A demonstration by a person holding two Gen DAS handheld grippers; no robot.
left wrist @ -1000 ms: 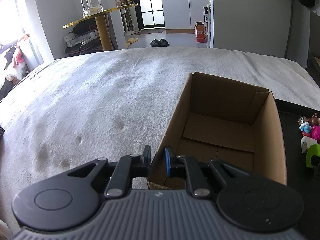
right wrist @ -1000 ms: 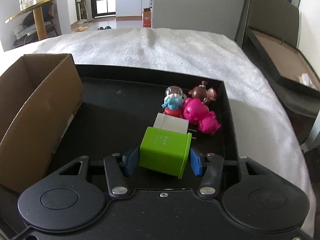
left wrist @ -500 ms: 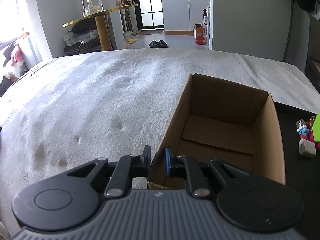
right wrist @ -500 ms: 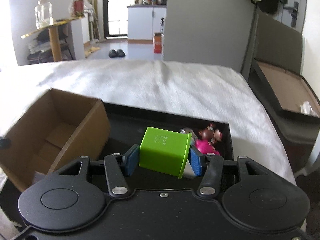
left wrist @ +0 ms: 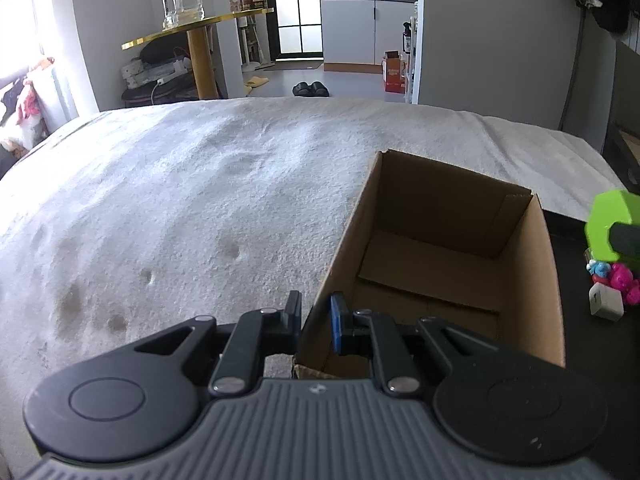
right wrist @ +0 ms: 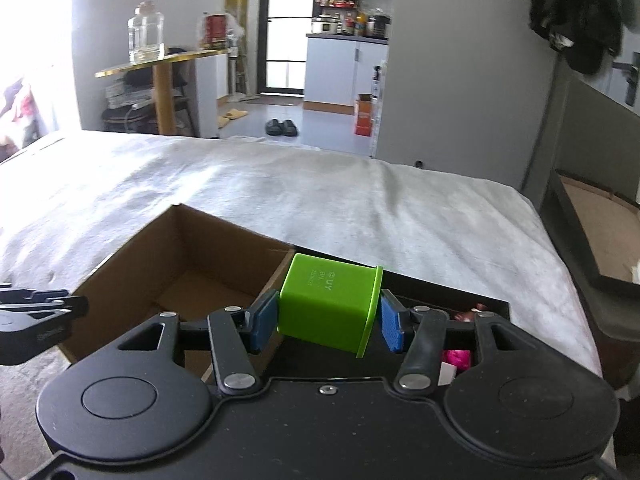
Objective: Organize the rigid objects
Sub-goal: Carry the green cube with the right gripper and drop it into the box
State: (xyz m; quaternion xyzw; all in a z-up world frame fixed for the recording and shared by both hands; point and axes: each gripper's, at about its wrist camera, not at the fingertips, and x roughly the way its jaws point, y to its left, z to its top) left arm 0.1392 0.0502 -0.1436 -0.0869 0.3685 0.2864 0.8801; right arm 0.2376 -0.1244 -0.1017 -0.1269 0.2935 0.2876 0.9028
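Note:
An open, empty cardboard box (left wrist: pixel 440 256) lies on the white bedcover. My left gripper (left wrist: pixel 316 320) is shut on the box's near left wall, one finger outside and one inside. My right gripper (right wrist: pixel 328 320) is shut on a lime-green square container (right wrist: pixel 328 304), held tilted in the air by the box's right wall (right wrist: pixel 276 276). In the left wrist view the green container (left wrist: pixel 604 224) hangs at the right edge, above small toys (left wrist: pixel 622 278) and a white charger (left wrist: pixel 606 307) on the black tray (left wrist: pixel 592 360).
The black tray (right wrist: pixel 448 290) sits right of the box on the bed. A dark framed board (right wrist: pixel 592 216) leans past the bed's right side. My left gripper (right wrist: pixel 36 312) shows at the left edge of the right wrist view. White bedcover (left wrist: pixel 200 200) spreads left of the box.
My right gripper has risen and swung left with the green container, from low over the tray's toys up to the box's right wall. The left gripper has stayed on the box wall.

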